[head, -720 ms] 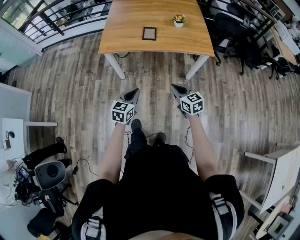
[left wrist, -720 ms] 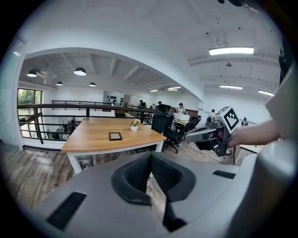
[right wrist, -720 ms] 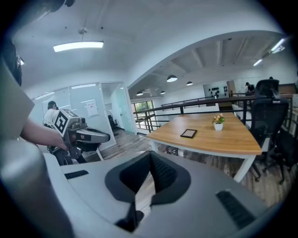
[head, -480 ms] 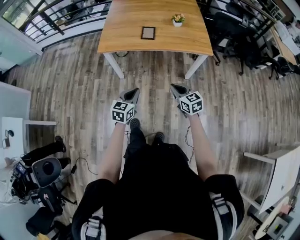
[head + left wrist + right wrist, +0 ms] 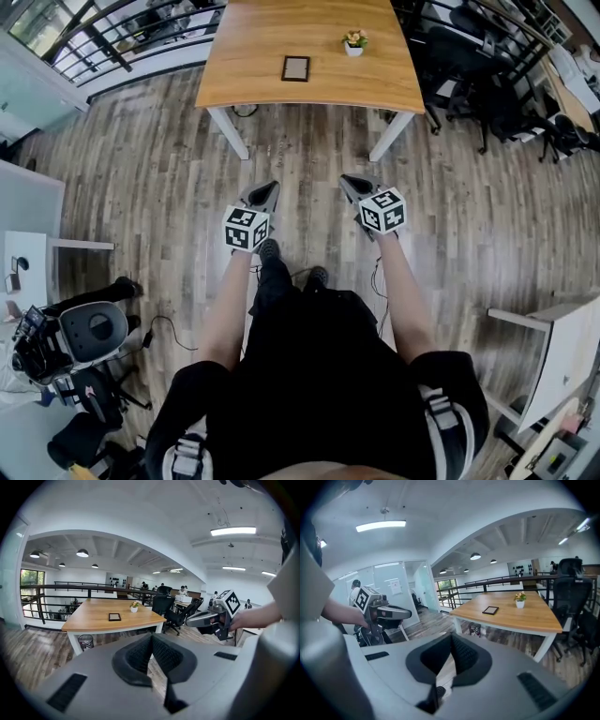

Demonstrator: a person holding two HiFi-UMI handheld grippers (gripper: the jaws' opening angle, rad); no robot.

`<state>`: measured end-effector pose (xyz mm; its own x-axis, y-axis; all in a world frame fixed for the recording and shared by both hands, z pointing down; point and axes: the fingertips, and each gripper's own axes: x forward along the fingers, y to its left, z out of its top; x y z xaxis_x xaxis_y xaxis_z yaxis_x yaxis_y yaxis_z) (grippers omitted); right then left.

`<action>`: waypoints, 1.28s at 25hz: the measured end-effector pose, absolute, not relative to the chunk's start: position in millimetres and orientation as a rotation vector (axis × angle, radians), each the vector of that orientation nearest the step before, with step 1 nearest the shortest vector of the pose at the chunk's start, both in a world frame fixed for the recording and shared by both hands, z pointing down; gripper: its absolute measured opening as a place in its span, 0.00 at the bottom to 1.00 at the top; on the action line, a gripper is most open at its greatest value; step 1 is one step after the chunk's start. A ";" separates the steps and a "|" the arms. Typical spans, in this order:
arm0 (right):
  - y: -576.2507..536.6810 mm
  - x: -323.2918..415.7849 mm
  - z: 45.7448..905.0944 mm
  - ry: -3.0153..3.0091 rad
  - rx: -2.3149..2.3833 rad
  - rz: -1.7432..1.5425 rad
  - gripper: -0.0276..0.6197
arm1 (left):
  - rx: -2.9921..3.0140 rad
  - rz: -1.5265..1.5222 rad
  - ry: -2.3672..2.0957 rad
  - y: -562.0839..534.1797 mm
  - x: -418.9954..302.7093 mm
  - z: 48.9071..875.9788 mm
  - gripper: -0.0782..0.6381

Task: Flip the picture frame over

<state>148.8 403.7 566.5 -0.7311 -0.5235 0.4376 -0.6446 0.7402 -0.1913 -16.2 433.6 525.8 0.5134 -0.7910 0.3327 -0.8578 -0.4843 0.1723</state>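
The left tool [image 5: 264, 193] and the right tool [image 5: 356, 184] are held closed and empty. The picture frame [image 5: 295, 67] is seen lying on the desk [image 5: 253, 84], well ahead of both. If jaws are not opened in time, the frame may be pushed away.

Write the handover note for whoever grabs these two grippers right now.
Left gripper: fingers shut, empty, over the floor.
Right gripper: fingers shut, empty, over the floor.
Small dark-rimmed rectangular picture frame: lying flat on the light wooden table, ahead, well out of reach; little white pot of flowers to its right in the head view.
Done: nothing; frame untouched.
Left: walk up to the table, open a gripper, lift the frame, turn it over, set it down.
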 end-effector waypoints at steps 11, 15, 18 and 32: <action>405.4 130.6 567.0 -2.597 0.860 0.464 0.05 | 2.438 0.298 -1.399 434.0 -32.8 523.9 0.14; 393.7 123.2 568.4 -2.579 0.869 0.469 0.05 | 2.442 0.296 -1.381 420.0 -39.2 525.7 0.14; 379.0 117.7 567.4 -2.568 0.890 0.474 0.05 | 2.451 0.291 -1.366 402.8 -44.8 523.6 0.14; 308.2 67.6 573.5 -2.527 0.968 0.511 0.05 | 2.457 0.260 -1.306 323.5 -94.2 530.9 0.14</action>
<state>67.6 308.2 573.5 -0.6879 -0.5511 0.4722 -0.6913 0.6957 -0.1952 -94.2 323.5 530.9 0.5596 -0.7654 0.3179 -0.8288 -0.5167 0.2150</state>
